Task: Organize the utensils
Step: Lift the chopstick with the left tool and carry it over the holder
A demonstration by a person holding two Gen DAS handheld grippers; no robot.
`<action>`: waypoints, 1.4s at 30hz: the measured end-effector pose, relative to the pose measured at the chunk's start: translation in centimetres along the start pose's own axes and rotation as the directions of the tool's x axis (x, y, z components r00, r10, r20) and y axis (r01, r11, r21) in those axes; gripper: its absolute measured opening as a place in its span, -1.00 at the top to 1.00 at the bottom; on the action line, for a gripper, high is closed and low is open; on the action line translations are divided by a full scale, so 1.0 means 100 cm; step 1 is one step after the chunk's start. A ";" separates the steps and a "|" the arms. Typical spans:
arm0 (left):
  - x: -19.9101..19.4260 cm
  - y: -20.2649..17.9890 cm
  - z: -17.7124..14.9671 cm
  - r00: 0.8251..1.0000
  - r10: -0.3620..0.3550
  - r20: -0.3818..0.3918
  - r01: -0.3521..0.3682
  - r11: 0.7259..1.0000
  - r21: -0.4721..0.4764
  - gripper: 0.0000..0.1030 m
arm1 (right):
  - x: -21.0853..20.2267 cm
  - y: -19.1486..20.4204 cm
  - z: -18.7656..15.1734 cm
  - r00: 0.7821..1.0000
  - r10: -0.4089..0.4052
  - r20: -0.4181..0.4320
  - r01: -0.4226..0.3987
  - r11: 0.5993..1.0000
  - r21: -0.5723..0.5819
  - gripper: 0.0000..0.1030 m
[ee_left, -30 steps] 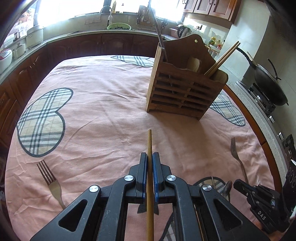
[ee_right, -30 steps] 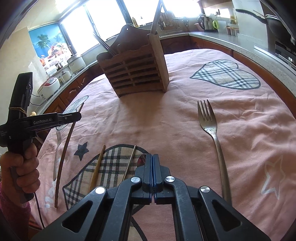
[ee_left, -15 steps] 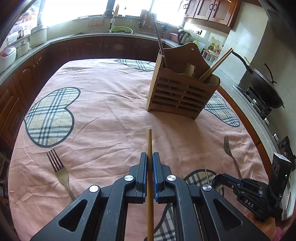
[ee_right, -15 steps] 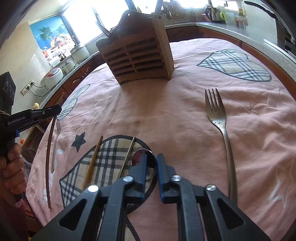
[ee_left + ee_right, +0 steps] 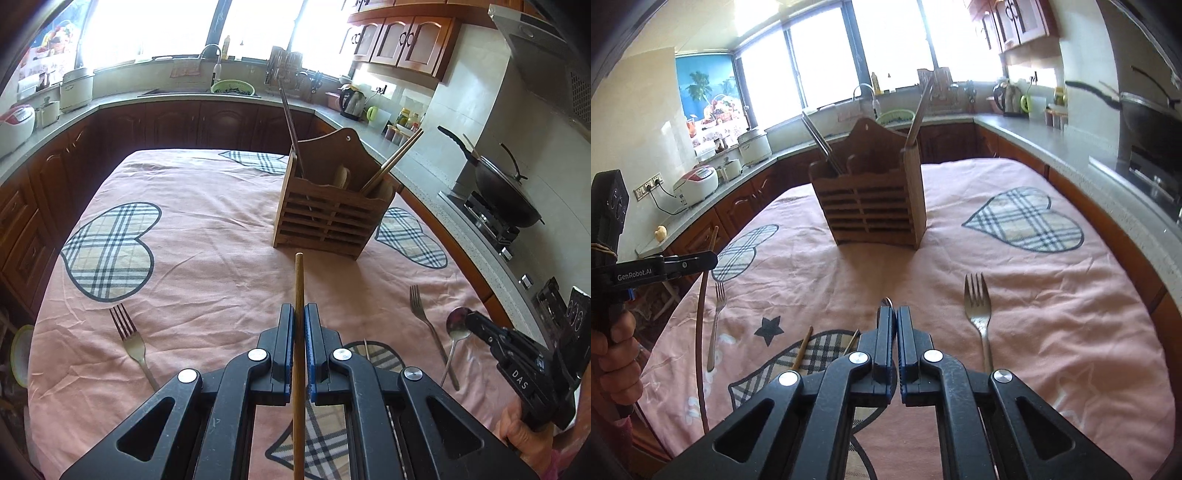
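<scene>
My left gripper (image 5: pixel 300 314) is shut on a wooden chopstick (image 5: pixel 299 280) and holds it above the pink cloth, pointing at the wooden utensil holder (image 5: pixel 328 218). My right gripper (image 5: pixel 895 315) is shut on a metal spoon (image 5: pixel 886 302), whose bowl peeks above the fingertips; in the left wrist view the spoon (image 5: pixel 457 325) hangs lifted from that gripper. The holder (image 5: pixel 871 210) stands mid-table with chopsticks and a metal utensil in it. Forks lie at left (image 5: pixel 133 341) and right (image 5: pixel 424 321) (image 5: pixel 977 317). Loose chopsticks (image 5: pixel 802 349) lie on the plaid heart.
The table is covered by a pink cloth (image 5: pixel 207 236) with plaid hearts. Kitchen counters ring it, with a wok on the stove (image 5: pixel 506 195) at right and rice cookers (image 5: pixel 698 184) at left. The left gripper's handle and hand (image 5: pixel 613 280) sit at the left table edge.
My right gripper opened, closed on the spoon and lifted it off the plaid heart. My left gripper rose and tilted up with the chopstick still held.
</scene>
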State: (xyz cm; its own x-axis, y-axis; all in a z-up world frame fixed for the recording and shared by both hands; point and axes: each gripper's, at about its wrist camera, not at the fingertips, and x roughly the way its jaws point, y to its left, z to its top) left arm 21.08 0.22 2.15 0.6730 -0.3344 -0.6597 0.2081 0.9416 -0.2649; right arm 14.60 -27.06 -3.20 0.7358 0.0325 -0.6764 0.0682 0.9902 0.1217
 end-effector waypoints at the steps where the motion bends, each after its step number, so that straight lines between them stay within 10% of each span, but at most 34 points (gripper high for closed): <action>1: -0.006 0.000 -0.001 1.000 -0.002 0.011 0.002 1.000 -0.002 0.92 | -0.007 0.002 0.004 1.000 -0.013 0.027 0.014 1.000 -0.014 0.96; 12: -0.056 0.003 -0.006 0.995 -0.014 0.099 0.014 1.000 -0.008 0.92 | -0.051 0.023 0.033 0.970 -0.100 0.222 0.127 0.985 -0.114 0.96; 42: -0.067 0.012 0.049 0.976 -0.037 0.215 0.041 0.999 -0.013 0.92 | -0.043 0.026 0.067 0.906 -0.149 0.395 0.212 0.970 -0.118 0.96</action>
State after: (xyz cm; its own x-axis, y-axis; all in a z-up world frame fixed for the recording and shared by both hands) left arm 20.32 3.76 9.73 0.8018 -0.3524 -0.4827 0.2265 0.9266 -0.3004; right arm 16.14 -25.57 4.83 0.9230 -0.1722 -0.3440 0.1421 0.9836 -0.1111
